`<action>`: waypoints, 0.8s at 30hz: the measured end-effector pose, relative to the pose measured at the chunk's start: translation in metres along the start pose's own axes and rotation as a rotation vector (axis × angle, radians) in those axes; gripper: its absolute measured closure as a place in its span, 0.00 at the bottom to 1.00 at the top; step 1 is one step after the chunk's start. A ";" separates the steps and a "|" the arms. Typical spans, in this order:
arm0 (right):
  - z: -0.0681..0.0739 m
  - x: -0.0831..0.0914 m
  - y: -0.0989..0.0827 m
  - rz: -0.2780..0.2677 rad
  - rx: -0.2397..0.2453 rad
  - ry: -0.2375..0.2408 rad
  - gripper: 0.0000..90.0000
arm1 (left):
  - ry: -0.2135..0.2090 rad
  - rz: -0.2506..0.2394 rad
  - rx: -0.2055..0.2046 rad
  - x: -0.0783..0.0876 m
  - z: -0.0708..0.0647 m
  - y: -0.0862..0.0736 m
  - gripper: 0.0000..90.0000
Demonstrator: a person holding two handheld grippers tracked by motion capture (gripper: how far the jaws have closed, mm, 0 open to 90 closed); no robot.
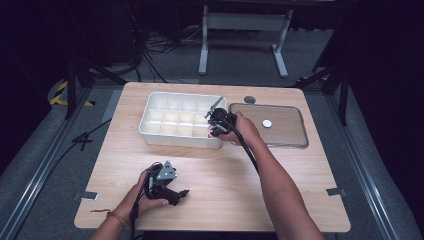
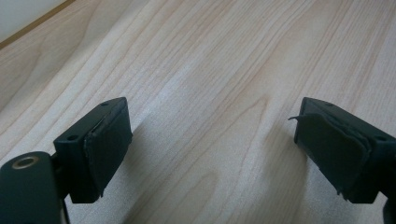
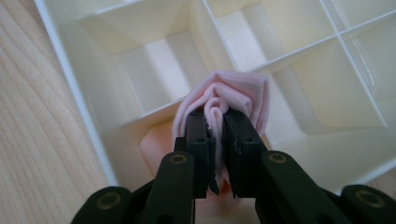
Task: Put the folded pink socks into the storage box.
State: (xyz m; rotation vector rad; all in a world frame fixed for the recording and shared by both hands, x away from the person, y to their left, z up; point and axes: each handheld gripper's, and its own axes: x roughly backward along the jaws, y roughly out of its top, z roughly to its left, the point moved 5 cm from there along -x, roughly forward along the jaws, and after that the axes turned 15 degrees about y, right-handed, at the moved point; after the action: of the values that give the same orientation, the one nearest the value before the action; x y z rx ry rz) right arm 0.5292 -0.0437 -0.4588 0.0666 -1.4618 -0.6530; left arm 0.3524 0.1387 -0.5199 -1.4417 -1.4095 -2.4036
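Observation:
A white tray [image 1: 150, 122] split into several compartments sits at the back middle of the wooden table. My right gripper [image 1: 214, 129] hangs over its near right corner, shut on a folded pink cloth [image 3: 233, 95]. In the right gripper view the cloth bunches up above the fingertips over a corner compartment of the tray [image 3: 84, 121], and more pink cloth [image 3: 156, 149] lies in the cell below. My left gripper [image 1: 182, 194] rests low on the table near the front edge, open, with only bare wood between its pads [image 2: 105, 144].
A clear flat lid [image 1: 290, 132] with a small white disc [image 1: 267, 123] on it lies right of the tray. A grey round piece [image 1: 249, 99] sits behind it. Bare wood table [image 1: 220, 195] stretches between the two hands. Cables and a metal stand lie on the floor behind the table.

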 end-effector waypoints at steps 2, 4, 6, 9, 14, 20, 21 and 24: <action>-0.001 -0.002 0.000 0.007 -0.008 0.010 0.91 | 0.000 0.001 -0.002 0.000 0.000 0.000 0.13; -0.001 -0.002 0.000 0.012 -0.011 0.012 0.91 | 0.000 0.001 -0.003 0.000 0.000 0.000 0.13; -0.002 -0.003 -0.001 0.015 -0.019 0.019 0.91 | 0.000 0.001 -0.003 0.000 0.000 0.000 0.13; -0.003 -0.004 -0.001 0.030 -0.023 0.022 0.91 | 0.001 0.001 -0.004 0.000 0.000 0.000 0.13; -0.004 -0.007 -0.001 0.045 -0.039 0.026 0.91 | 0.001 0.000 0.001 0.000 0.000 0.000 0.13; -0.006 -0.009 -0.001 0.050 -0.060 0.037 0.91 | 0.001 0.000 0.002 0.000 0.000 0.000 0.13; -0.006 -0.010 -0.001 0.054 -0.060 0.037 0.91 | 0.001 0.000 0.001 0.000 0.000 0.000 0.13; -0.005 -0.011 -0.001 0.061 -0.073 0.039 0.92 | 0.001 0.000 0.002 0.000 0.000 0.000 0.13</action>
State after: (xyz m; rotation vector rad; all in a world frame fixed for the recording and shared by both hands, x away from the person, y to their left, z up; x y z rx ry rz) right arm 0.5343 -0.0417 -0.4695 -0.0216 -1.3962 -0.6508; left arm 0.3522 0.1387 -0.5199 -1.4396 -1.4110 -2.4019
